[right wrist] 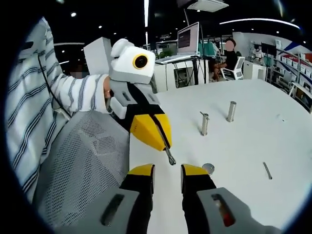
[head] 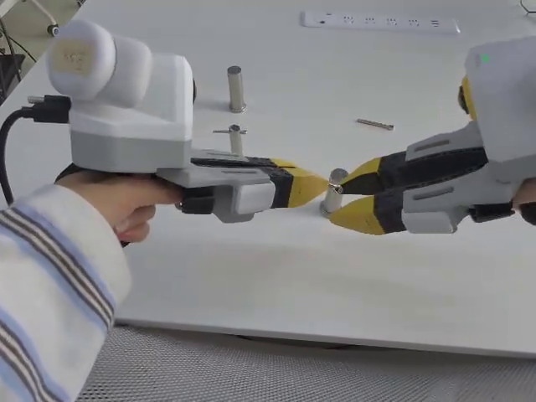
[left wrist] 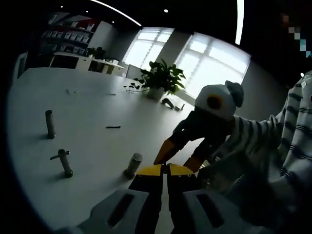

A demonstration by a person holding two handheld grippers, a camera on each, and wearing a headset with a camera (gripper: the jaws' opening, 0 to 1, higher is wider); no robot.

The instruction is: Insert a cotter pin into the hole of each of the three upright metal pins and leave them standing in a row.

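Three upright metal pins on the white table [head: 276, 276]. Far metal pin [head: 235, 88]: bare, toward the back of the table. Middle metal pin [head: 237, 141]: just in front of the far one, with a seated cotter pin [head: 228, 131] through it near the top, sticking out on both sides. Nearest metal pin [head: 335, 193]: set off to the right of the other two, close to the table's front half, nothing visibly through it. Left gripper [head: 316, 186], in a hand [head: 134, 205] with a striped sleeve [head: 50, 276]: jaws pressed together on a held cotter pin [right wrist: 168, 155], thin shank poking out past the yellow tips in the right gripper view, pointing towards the nearest metal pin and close beside it; contact between the two not clear. Right gripper [right wrist: 167, 171]: jaws spread, gripping nothing, reaching in from the opposite side with its tips right by the nearest metal pin; in its own view the pin's top just beside the right-hand jaw, partly hidden behind it, so between the jaws or merely beside them, cannot tell. Farther back on the table, a loose thin rod [head: 374, 124] lying flat, well apart from the pins, and a white power strip [head: 381, 21] along the far edge. Below the table's near edge, grey mesh [head: 293, 377].
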